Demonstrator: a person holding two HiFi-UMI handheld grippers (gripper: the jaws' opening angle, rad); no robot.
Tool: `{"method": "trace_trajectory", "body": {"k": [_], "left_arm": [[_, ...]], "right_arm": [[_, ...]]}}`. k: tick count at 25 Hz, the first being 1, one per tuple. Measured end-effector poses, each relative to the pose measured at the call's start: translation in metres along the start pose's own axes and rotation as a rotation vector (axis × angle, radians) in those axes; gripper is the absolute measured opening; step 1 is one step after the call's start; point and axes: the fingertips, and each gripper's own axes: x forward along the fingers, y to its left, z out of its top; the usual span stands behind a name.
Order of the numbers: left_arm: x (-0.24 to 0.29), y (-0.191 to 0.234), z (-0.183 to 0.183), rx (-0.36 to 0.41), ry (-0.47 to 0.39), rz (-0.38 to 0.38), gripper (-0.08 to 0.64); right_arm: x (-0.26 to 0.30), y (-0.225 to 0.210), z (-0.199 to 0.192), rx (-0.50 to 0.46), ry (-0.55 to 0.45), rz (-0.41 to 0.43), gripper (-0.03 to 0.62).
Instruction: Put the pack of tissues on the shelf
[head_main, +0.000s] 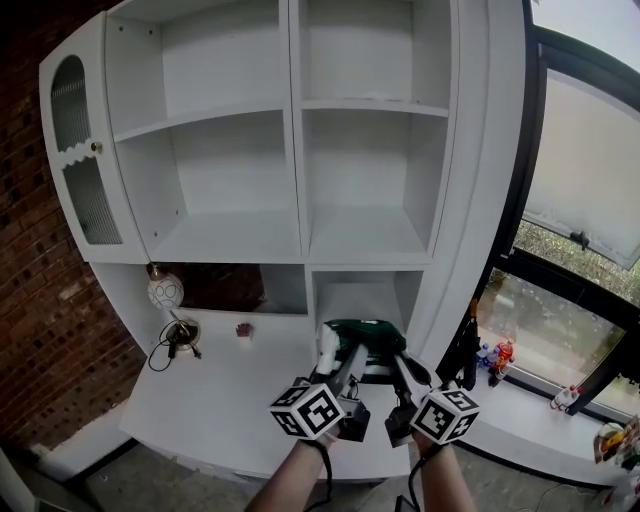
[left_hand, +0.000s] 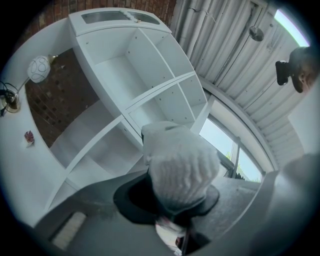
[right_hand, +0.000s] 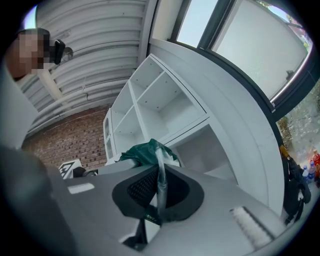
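One tall white shelf unit (head_main: 296, 150) fills most of the head view, its upper compartments bare, with a ribbed-glass door (head_main: 80, 160) swung open at its left. A brick wall (head_main: 30, 250) stands to the left of it and a dark-framed window (head_main: 580, 200) to the right. Below the compartments a white tabletop (head_main: 220, 390) juts out toward the person.

Above the near right part of that tabletop, in front of the mouth of the low right compartment (head_main: 350, 298), is the pack of tissues (head_main: 365, 335), green on top and white at its sides. It is held between the two grippers, which come in from below side by side and point up toward the shelf. Whether its underside touches the tabletop cannot be told.

The left gripper (head_main: 338, 352) is on the pack's left end. In the left gripper view its jaws are narrowed onto that end, a bulge of crinkled white wrapper standing up between them. The right gripper (head_main: 400, 362) is on the pack's right side. In the right gripper view its jaws are pressed together on a thin upright flap of the wrapper, with the green bulk of the pack just past the tips.

Well to the left on the tabletop are a round patterned white globe (head_main: 165, 292), a cable beside it, and a tiny dark red object (head_main: 243, 329).
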Motion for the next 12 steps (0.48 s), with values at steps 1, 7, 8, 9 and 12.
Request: {"method": "trace_trajectory", "body": {"k": [1,7,8,9,12], "left_arm": [[0.0,0.001,0.001,0.008,-0.001,0.0,0.11],[0.0,0.001,0.008,0.082,0.009,-0.002,0.131],[0.0,0.001,0.01,0.101,0.013,0.002,0.14],[0.0,0.001,0.011,0.124,0.017,0.008,0.148],[-0.002,0.0,0.014,0.199,0.026,0.022,0.184]], "right_arm": [[0.001,0.001,0.0,0.0,0.0,0.004,0.003],[0.006,0.006,0.008,-0.007,-0.001,0.039,0.003],[0.007,0.008,0.01,-0.01,-0.003,0.044,0.003],[0.007,0.009,0.012,-0.015,-0.004,0.05,0.003],[0.009,0.013,0.015,-0.026,-0.011,0.061,0.003]]}}
